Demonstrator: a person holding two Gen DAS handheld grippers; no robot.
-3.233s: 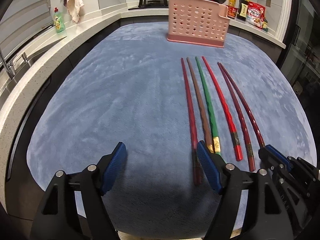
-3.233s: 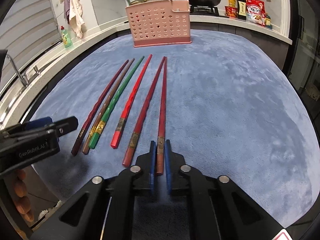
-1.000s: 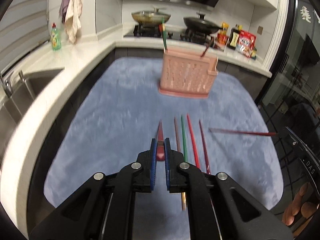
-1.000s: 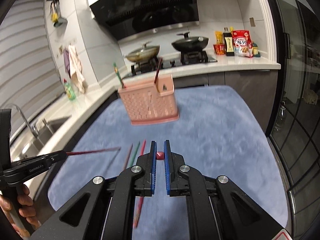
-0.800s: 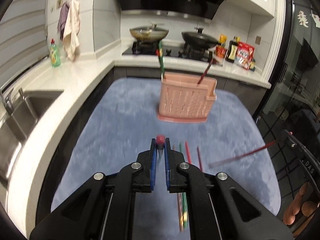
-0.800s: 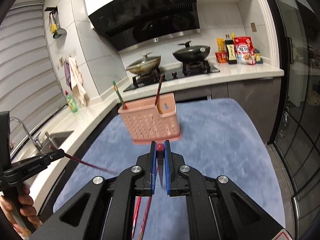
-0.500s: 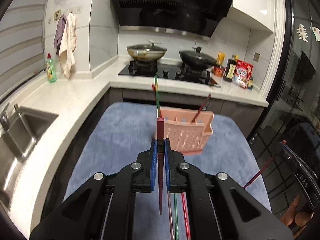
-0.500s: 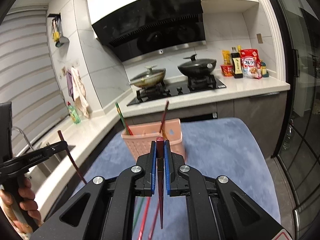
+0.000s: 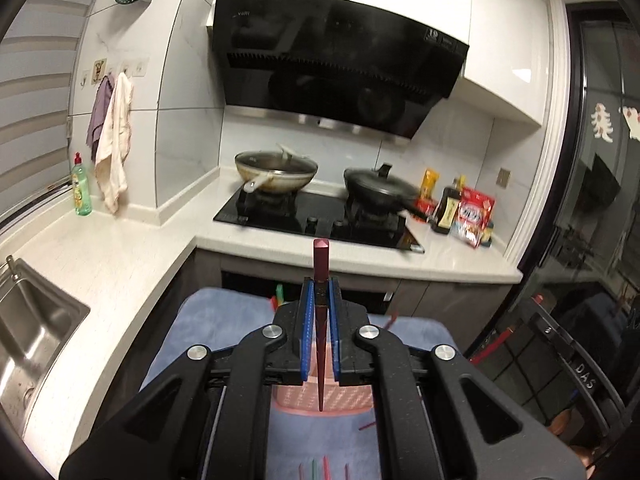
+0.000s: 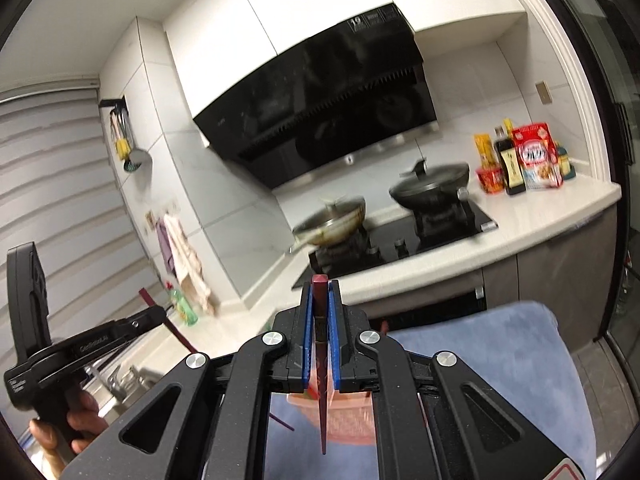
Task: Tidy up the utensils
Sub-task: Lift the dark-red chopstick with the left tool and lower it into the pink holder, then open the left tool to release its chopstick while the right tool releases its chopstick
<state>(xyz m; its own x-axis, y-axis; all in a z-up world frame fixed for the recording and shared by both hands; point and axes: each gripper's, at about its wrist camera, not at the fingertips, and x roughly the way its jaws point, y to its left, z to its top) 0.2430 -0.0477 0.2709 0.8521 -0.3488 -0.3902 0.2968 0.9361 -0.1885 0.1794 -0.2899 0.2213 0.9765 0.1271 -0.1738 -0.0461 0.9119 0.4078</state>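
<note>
Steel sink sits at the far left of the left wrist view, sunk into a pale worktop that carries a green soap bottle. Further right, two pans rest on a black hob under a dark hood. In the centre, the left claw is closed on a dark red chopstick, held upright with its blunt end above the blue pads and its thin tip pointing down over a pink basket. That basket stands on a blue mat, mostly hidden behind the claw. Tips of more chopsticks lie on the mat at the bottom edge.

From the right wrist view, the left claw shows at the far left, gripped by a hand. In the middle, the right claw is closed on a second dark red chopstick, also upright, tip down above the pink basket. Sauce bottles and packets stand at the far right.
</note>
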